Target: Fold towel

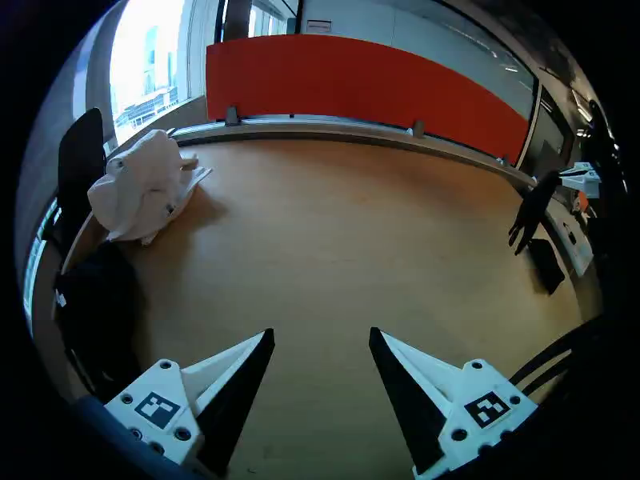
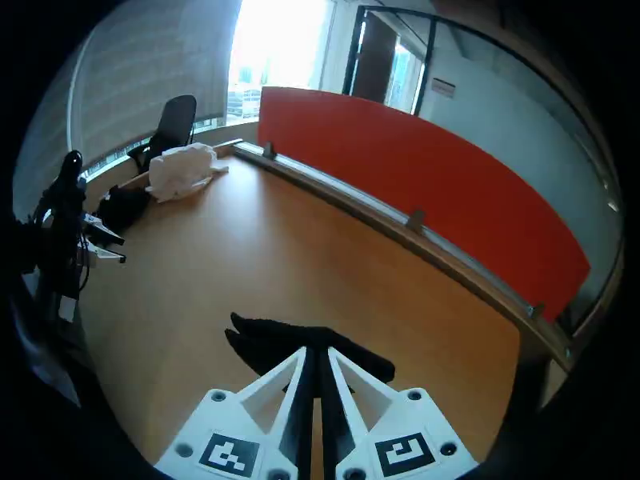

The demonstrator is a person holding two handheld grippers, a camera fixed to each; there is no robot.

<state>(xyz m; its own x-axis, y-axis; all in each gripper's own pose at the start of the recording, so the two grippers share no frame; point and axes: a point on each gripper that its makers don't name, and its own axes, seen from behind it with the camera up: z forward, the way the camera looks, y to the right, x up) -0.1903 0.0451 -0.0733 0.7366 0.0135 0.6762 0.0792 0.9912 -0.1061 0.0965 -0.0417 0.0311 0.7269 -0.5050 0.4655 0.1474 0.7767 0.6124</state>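
Towel point(image 1: 144, 188) not yet folded: low in the left gripper view the left gripper point(image 1: 320, 344) gapes wide, empty, above bare table point(image 1: 344, 240); the white heap sits crumpled at upper left. The right gripper point(image 2: 318, 352), low in its own view, fingers drawn almost together, perhaps pinches a dark cloth point(image 2: 272, 336). All folding remains.

A broad wooden table point(image 1: 336, 240) with a curved far edge carries an orange divider point(image 1: 360, 80), which stands along that edge on small brackets. A crumpled white towel point(image 1: 144, 188) lies heaped in the far left corner. A dark bag point(image 2: 120, 206) sits just beside it at the table's edge. Well apart from both, a limp black cloth point(image 2: 272, 340) lies flat on the wood.
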